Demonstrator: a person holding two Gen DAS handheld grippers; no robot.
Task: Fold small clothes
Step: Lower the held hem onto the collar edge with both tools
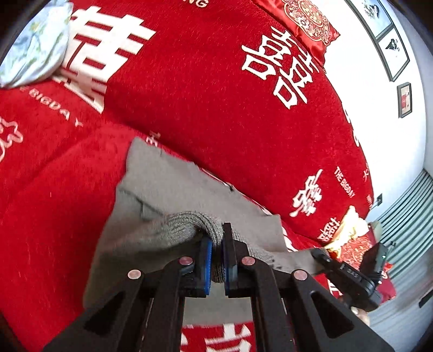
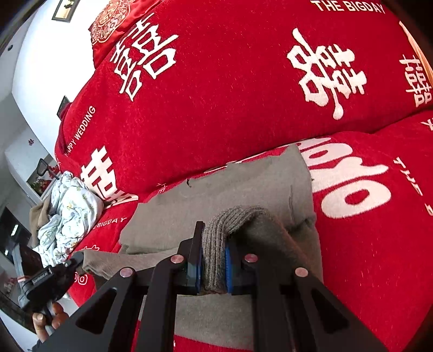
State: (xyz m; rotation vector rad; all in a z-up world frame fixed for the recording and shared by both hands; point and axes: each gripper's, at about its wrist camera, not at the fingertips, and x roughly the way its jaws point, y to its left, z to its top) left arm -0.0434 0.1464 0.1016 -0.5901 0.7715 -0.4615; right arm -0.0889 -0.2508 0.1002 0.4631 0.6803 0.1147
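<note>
One grey garment [image 1: 167,186], one floral cloth [image 1: 35,46], two claws [image 1: 216,260] [image 2: 213,265].

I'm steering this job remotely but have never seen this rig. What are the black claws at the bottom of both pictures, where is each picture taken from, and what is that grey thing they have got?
There is no robot arm: a person holds a hand-held gripper in each hand. Each picture comes from a fisheye camera on one gripper, looking forward along its two fingers.

In the left wrist view, the left gripper is shut on the ribbed edge of a grey knitted garment. In the right wrist view, the right gripper is shut on the ribbed edge of the same garment. Each view also catches the other gripper at its lower outer corner.

The garment lies on a red bedspread with white characters. A crumpled pale floral cloth lies further off on it, and a red embroidered pillow sits by the wall.
</note>
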